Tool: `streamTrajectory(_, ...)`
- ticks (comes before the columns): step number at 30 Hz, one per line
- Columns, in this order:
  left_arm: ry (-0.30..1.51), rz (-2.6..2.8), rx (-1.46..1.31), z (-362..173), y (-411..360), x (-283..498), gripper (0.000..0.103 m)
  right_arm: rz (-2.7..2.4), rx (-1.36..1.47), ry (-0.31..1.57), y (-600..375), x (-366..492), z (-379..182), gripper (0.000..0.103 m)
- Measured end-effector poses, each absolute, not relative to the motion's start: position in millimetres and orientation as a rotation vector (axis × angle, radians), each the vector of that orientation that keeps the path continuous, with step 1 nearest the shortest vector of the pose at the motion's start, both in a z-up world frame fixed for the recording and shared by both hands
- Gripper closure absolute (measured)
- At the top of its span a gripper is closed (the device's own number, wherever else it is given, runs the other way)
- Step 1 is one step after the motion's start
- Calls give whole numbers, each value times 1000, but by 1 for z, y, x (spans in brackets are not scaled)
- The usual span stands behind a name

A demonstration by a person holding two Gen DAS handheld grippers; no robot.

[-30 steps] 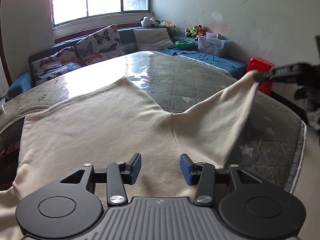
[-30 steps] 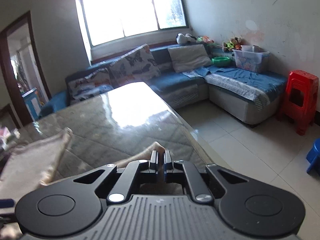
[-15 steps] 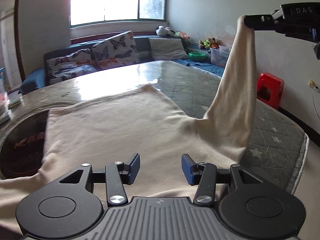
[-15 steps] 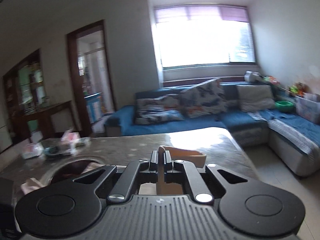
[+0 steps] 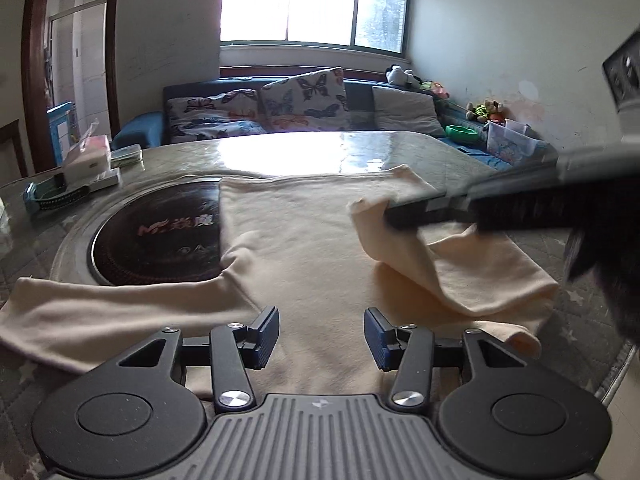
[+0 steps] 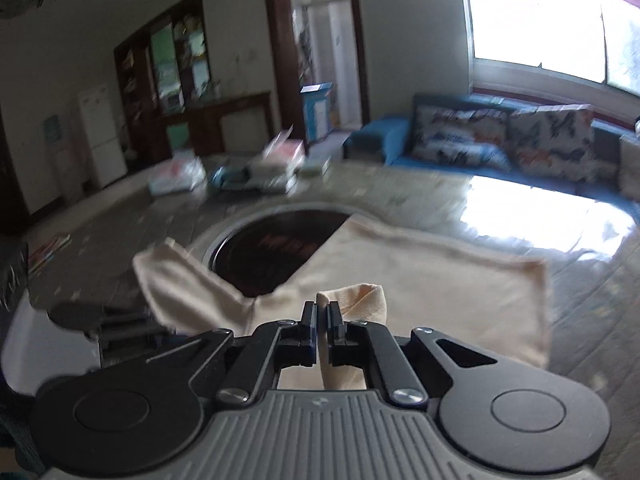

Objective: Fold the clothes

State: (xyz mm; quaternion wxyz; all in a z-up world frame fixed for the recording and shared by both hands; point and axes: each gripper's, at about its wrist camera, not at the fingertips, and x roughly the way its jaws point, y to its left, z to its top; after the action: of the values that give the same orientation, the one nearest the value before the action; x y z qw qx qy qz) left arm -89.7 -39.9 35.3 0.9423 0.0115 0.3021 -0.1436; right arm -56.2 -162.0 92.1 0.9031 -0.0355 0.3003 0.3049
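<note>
A cream long-sleeved top [image 5: 312, 248] lies spread on the round table, one sleeve [image 5: 104, 312] stretched out to the left. My left gripper [image 5: 322, 334] hovers open over the near part of the top, nothing between its fingers. My right gripper [image 6: 322, 316] is shut on the cuff of the other sleeve [image 6: 360, 298]. In the left wrist view the right gripper [image 5: 396, 216] reaches in from the right and holds that sleeve [image 5: 404, 256] folded over the top's body. The top [image 6: 420, 284] shows blurred in the right wrist view.
A dark round hob [image 5: 160, 236] is set in the table, partly under the top. Boxes and small items [image 5: 88, 160] sit at the table's far left. A blue sofa with butterfly cushions [image 5: 304, 100] runs behind. The table edge [image 5: 616, 376] curves close at the right.
My right gripper has carried the sleeve from high at the right down and leftward across the top's body. Both views have swung left, bringing the hob and the left sleeve into sight.
</note>
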Motion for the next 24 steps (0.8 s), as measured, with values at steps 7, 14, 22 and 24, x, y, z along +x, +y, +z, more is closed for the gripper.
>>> streamTrajectory(7,600,-300,35,40,-47,-90,53,708,-92,679,-169,-71,81,89)
streamTrajectory(14,621,-313,54,34,-63,-74,55,569,-114,700,-229,-82,83,86)
streamTrajectory(22,687,-286,60,22,-69,-59,81,468,-19,781,-278,-86,55,86)
streamTrajectory(24,678,-281,63,24,-69,-59,94,476,-20,772,-280,-87,54,86)
